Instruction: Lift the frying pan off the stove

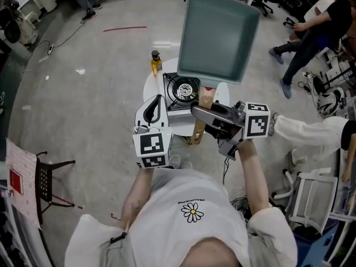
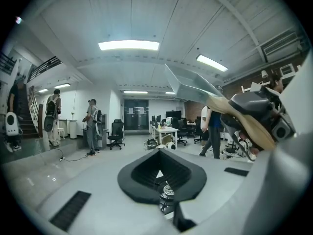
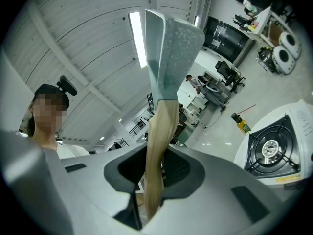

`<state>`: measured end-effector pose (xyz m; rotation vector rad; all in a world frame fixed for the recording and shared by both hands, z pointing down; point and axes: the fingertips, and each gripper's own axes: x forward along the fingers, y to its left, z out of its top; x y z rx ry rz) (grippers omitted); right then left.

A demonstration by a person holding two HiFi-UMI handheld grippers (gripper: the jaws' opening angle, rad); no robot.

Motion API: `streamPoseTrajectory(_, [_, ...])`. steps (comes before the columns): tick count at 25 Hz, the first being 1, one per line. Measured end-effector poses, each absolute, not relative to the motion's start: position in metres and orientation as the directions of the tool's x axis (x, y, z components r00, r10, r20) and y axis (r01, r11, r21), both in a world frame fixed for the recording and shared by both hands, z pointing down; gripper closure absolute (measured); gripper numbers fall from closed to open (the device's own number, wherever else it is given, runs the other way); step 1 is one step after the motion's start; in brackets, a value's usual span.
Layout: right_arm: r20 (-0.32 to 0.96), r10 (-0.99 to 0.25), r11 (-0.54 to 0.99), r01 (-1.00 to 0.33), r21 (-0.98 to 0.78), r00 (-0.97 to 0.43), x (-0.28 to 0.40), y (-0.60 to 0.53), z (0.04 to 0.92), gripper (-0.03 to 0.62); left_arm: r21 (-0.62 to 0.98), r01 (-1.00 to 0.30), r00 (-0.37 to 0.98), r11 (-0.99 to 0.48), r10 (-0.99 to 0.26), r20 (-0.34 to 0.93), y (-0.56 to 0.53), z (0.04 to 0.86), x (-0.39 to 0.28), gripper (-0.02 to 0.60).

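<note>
Head view: frying pan (image 1: 218, 35) overlaps stove (image 1: 181, 90); bottle (image 1: 156, 63) alongside

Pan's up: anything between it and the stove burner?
Nothing: in the right gripper view the frying pan hangs clear of the bare stove, held by the right gripper.

Yellow bottle (image 1: 156, 62) at round white table's (image 1: 149, 89) far edge; black chair (image 1: 44, 179) apart.
</note>
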<state>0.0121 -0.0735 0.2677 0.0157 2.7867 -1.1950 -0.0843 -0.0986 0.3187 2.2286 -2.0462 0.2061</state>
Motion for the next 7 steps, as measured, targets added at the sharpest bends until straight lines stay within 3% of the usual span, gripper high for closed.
streamPoseTrajectory(7, [-0.105, -0.033, 0.695, 0.053, -0.717, -0.994, 0.0059, -0.076, 0.2657, 0.508, -0.01, -0.996, 0.087, -0.09, -0.981, 0.171, -0.1017, 0.3174, -0.092, 0.583])
